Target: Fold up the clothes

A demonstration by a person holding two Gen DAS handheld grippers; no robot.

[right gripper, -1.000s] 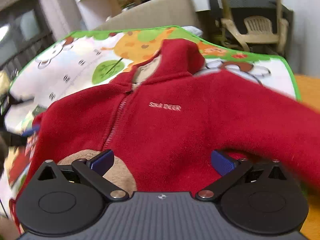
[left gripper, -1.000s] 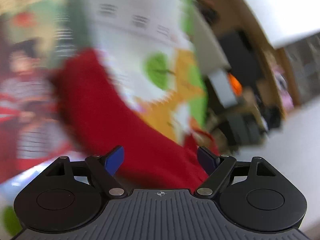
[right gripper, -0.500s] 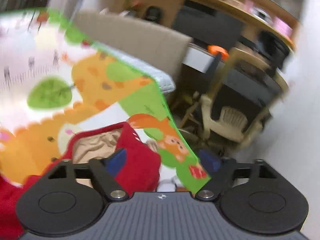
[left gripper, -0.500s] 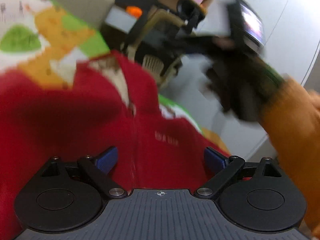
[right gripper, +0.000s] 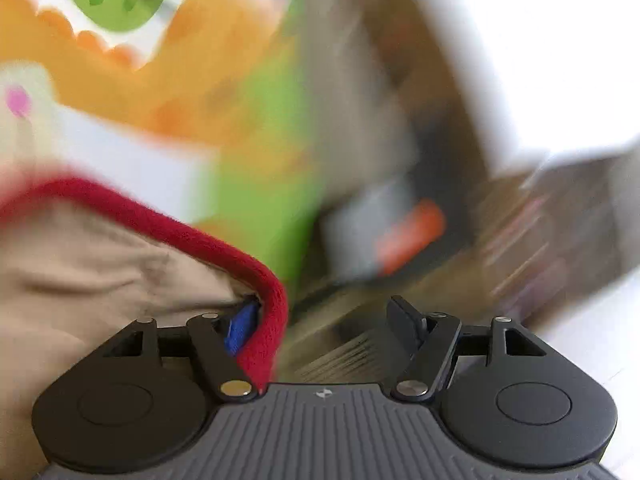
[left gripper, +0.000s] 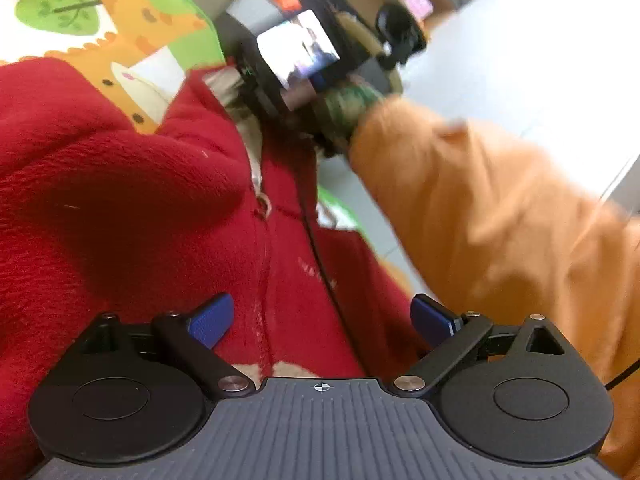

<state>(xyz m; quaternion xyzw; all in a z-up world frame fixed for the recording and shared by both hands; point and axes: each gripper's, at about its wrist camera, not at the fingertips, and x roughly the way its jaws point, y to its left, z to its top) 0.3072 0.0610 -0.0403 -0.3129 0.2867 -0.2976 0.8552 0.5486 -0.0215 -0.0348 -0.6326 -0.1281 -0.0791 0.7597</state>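
Note:
A red fleece hooded jacket (left gripper: 132, 208) lies front up on a colourful play mat (left gripper: 56, 4), its zip (left gripper: 264, 264) running down the middle. My left gripper (left gripper: 320, 320) hovers open over the chest, straddling the zip, with nothing pinched. In the right wrist view the hood's red rim (right gripper: 224, 244) and tan lining (right gripper: 100, 272) fill the lower left. My right gripper (right gripper: 322, 324) is open; its left fingertip (right gripper: 240, 328) sits inside the hood and the rim lies between the jaws. The view is blurred.
A person's orange sleeve (left gripper: 480, 220) reaches across the right of the left wrist view, holding the other tool, whose small screen (left gripper: 298, 54) shows at the hood. Beyond the mat's green edge (right gripper: 260, 208) are blurred furniture, an orange object (right gripper: 412, 236) and a pale floor (left gripper: 500, 60).
The left gripper swung from the sleeve side to above the jacket's chest. The right gripper moved forward from the jacket's lower front to the hood, and its left finger went inside the hood opening.

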